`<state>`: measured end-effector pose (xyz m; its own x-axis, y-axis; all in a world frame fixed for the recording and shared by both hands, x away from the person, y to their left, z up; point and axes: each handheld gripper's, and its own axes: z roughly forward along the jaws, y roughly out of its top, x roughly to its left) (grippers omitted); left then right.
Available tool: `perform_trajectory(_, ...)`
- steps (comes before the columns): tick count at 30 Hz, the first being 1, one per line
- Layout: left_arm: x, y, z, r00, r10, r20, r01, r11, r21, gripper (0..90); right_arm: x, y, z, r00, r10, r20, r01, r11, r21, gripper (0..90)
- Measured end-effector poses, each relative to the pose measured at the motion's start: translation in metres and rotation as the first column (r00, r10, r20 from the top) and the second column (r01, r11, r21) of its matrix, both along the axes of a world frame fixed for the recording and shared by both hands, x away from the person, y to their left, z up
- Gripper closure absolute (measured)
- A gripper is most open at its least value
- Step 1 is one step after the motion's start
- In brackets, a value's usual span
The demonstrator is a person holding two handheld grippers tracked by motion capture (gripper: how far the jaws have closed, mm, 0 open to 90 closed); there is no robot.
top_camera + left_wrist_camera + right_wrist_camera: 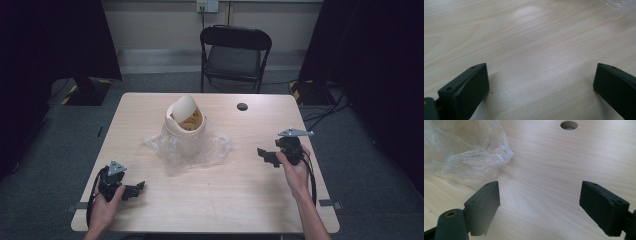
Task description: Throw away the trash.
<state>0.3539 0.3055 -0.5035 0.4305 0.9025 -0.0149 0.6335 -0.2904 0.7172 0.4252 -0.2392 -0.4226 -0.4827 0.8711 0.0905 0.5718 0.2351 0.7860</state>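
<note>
Both the left gripper [141, 186] and right gripper [261, 152] stand open and empty, seemingly approaching the bag [220, 147] under the bin [185, 131]; next comes gripping its edge.

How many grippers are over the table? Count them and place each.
2. The left gripper is near the table's front left corner, jaws open over bare wood. The right gripper is at the right side, jaws open, pointing toward the plastic bag.
</note>
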Motion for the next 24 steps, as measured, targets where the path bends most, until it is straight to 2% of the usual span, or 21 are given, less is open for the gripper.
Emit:
perform_trajectory(8, 0.000, 0.000, 0.000, 1.0000, 0.001, 0.000, -0.001, 1.0000, 0.000, 0.0, -0.014, -0.015, -0.017, 0.9991, -0.039, -0.020, 0.038, 0.999, -0.022, 16.4)
perform_trajectory(10, 0.000, 0.000, 0.000, 1.0000, 0.000, 0.000, 0.000, 1.0000, 0.000, 0.0, -0.021, -0.022, -0.027, 0.9977, -0.054, -0.041, 0.052, 0.998, -0.041, 16.3)
perform_trajectory(11, 0.000, 0.000, 0.000, 1.0000, 0.000, 0.000, 0.000, 1.0000, 0.000, 0.0, -0.021, -0.022, -0.027, 0.9977, -0.054, -0.041, 0.052, 0.998, -0.041, 16.3)
perform_trajectory(14, 0.000, 0.000, 0.000, 1.0000, 0.000, 0.000, 0.000, 1.0000, 0.000, 0.0, -0.029, -0.030, -0.040, 0.9955, -0.075, -0.058, 0.072, 0.996, -0.050, 16.3)
perform_trajectory(24, 0.000, 0.000, 0.000, 1.0000, 0.000, 0.000, 0.000, 1.0000, 0.000, 0.0, -0.041, -0.042, -0.064, 0.9882, -0.114, -0.102, 0.105, 0.990, -0.090, 16.2)
